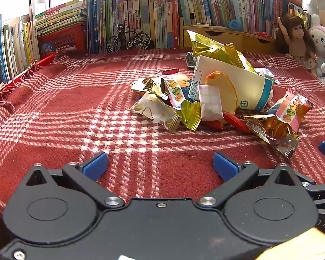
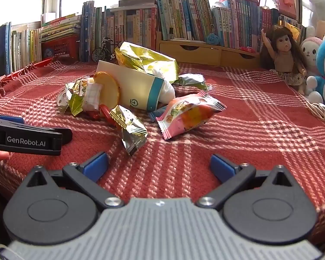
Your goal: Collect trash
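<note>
Left gripper [image 1: 160, 164] wide apart, empty. Right gripper [image 2: 159, 164] same. Trash pile [image 1: 208, 99] on red blanket [image 1: 75, 112], at 1 o'clock in left view, 12 o'clock in right. Only right view shows whole pink wrapper [image 2: 188, 112].

Ahead of the gripper lies a red and white checked cloth [image 1: 80, 112] with sunlight falling on it in stripes. At the far edge stands a long row of books [image 1: 140, 19], upright, with a wooden drawer unit [image 2: 208, 52] under some of them — and bright windows [image 2: 23, 6] behind. To the far right sit a doll [image 2: 286, 54] and plush toys [image 2: 322, 69].
</note>
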### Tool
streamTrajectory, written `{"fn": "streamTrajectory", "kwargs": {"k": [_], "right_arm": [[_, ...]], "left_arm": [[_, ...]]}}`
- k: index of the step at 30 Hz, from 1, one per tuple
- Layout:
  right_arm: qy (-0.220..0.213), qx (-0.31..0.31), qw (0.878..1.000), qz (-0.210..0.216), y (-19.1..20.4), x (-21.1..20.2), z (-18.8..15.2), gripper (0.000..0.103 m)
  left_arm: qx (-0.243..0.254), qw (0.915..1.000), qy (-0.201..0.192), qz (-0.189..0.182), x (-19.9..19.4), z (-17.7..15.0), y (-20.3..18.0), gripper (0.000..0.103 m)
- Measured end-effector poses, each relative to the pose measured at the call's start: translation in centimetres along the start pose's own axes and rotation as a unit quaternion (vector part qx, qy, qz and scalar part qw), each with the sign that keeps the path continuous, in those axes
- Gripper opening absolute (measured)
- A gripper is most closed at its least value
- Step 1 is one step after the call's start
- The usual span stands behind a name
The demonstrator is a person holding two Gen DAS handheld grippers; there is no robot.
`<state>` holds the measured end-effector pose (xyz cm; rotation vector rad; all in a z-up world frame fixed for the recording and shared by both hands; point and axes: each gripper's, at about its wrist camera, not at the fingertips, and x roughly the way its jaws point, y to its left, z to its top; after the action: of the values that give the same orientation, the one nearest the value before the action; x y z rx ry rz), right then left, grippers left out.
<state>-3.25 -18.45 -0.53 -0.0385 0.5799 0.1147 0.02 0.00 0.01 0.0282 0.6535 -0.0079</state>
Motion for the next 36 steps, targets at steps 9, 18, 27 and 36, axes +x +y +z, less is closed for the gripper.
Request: {"fn": "streamTrajectory", "kwargs": {"k": [9, 18, 27, 36], "right_arm": [[0.001, -0.001, 1.000, 0.000, 0.01, -0.04, -0.02, 0.103], [0.003, 0.000, 1.000, -0.001, 0.02, -0.05, 0.08, 0.103], [0.003, 0.000, 1.000, -0.001, 0.02, -0.06, 0.12, 0.103], [0.003, 0.000, 1.000, -0.001, 0.03, -0.06, 0.09, 0.103]], "left_arm": [[0.000, 1.0000, 0.000, 0.000, -0.01, -0.01, -0.01, 0.103], [0.001, 1.0000, -0.001, 0.000, -0.01, -0.01, -0.01, 0.103], [0.001, 1.0000, -0.001, 0.000, -0.01, -0.02, -0.01, 0.103], [0.001, 1.0000, -0.001, 0.000, -0.01, -0.02, -0.01, 0.103]]}}
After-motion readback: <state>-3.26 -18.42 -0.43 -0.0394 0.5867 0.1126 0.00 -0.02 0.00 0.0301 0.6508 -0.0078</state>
